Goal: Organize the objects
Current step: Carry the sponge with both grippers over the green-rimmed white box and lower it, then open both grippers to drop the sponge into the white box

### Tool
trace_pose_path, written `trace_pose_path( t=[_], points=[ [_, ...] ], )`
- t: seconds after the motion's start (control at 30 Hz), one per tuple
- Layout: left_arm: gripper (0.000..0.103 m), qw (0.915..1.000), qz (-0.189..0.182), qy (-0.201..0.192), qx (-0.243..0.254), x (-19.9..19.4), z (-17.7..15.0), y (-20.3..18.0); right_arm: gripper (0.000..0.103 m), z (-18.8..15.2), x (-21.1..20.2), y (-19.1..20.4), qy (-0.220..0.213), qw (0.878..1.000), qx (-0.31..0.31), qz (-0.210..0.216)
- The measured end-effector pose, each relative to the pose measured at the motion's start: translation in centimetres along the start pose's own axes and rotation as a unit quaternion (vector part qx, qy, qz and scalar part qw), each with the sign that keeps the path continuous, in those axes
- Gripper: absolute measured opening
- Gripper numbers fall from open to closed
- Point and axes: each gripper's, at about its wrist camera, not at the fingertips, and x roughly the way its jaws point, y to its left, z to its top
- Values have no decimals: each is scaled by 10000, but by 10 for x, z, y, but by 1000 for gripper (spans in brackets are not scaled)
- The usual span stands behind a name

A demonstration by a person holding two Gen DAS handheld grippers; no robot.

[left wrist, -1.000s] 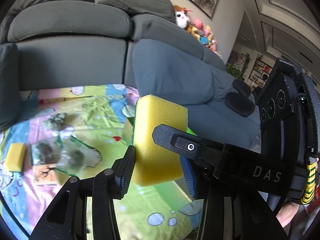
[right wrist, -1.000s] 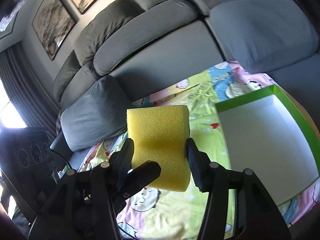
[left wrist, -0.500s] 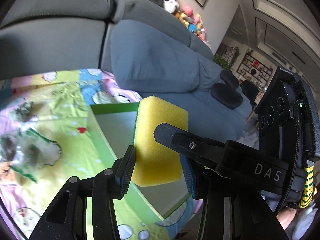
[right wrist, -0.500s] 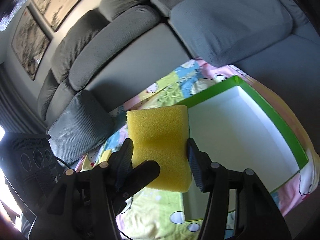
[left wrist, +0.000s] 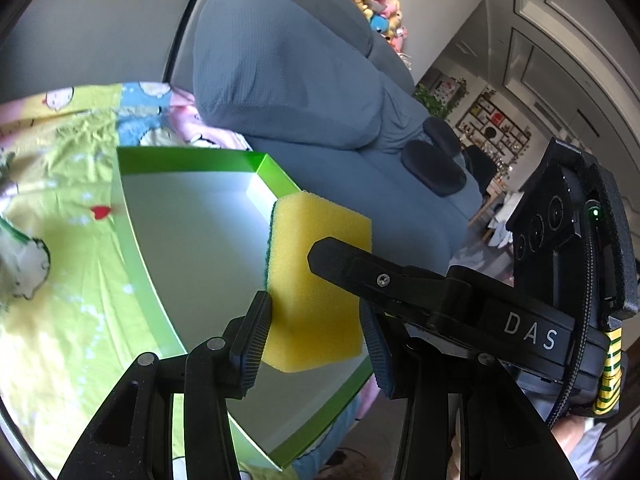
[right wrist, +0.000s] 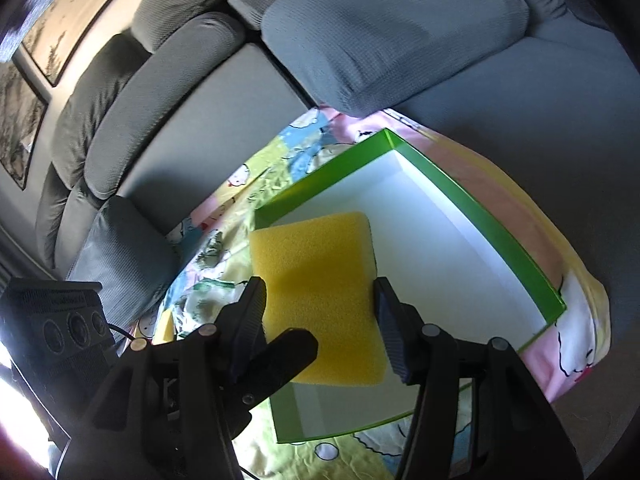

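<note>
Two sponges, long axes forward

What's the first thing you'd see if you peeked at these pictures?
A bright yellow sponge pinched in the right gripper, hanging over a green-edged box with a white inside. The left gripper pinches another yellow sponge over the same box, on a cartoon blanket.

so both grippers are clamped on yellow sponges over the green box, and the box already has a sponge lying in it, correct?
Not quite. The green box is empty; the right wrist view shows only its bare white floor. The rest holds: the left gripper and right gripper each clamp a yellow sponge over it.
</note>
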Motion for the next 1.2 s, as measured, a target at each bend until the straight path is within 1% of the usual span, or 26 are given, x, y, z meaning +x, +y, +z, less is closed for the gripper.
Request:
trace_pose_path(
  t=[0.17,0.27,0.3,0.33,0.37,0.4,0.47,0.53,0.57,0.63,0.7,0.77,0.87,0.97,1.03,1.1,1.2],
  points=[
    [45,9997,-61,91,-206,4,-4,9,55,-1,5,-4,123,9997,27,-212],
    [45,9998,-124,-5,-181,-2,-7,13,56,0,4,-4,100,9991,82,-404],
    [45,9997,-132,-60,-172,-5,-8,15,59,0,2,-5,63,9988,99,-481],
    [45,9997,-127,-84,-178,-8,-8,16,61,1,0,-5,-8,9983,125,-574],
    [45,9996,-140,-108,-200,-12,-8,17,67,2,-1,-4,-64,9979,150,-634],
    [45,9996,-155,-116,-215,-14,-7,19,70,3,-2,-5,-122,9973,176,-700],
    [45,9995,-141,-136,-243,-21,-6,22,71,4,-4,-4,-266,9957,219,-865],
    [45,9995,-84,-204,-230,-30,-5,25,75,5,-6,-1,-359,9944,188,-980],
    [45,9994,-34,-251,-222,-35,-4,26,78,6,-6,2,-426,9933,137,-1062],
    [49,9992,66,-337,-223,-46,-4,32,82,6,-6,11,-592,9899,-12,-1289],
    [58,9987,141,-410,-264,-60,-4,40,84,6,-6,19,-726,9869,-129,-1431],
    [60,9983,200,-458,-313,-72,-3,48,86,5,-4,27,-876,9842,-243,-1518],
    [61,9981,215,-418,-408,-92,-2,66,86,5,0,39,-1153,9760,-429,-1797],
    [61,9962,545,-513,-452,-117,-5,84,86,6,5,43,-1374,9715,-365,-1895],
    [61,9937,771,-656,-490,-135,-8,98,86,6,9,43,-1465,9670,-262,-2067],
    [62,9901,949,-823,-620,-149,-11,116,86,4,12,46,-1553,9607,-271,-2283],
    [62,9831,1286,-935,-910,-166,-14,146,86,2,20,52,-1590,9544,-355,-2500]
  ],
)
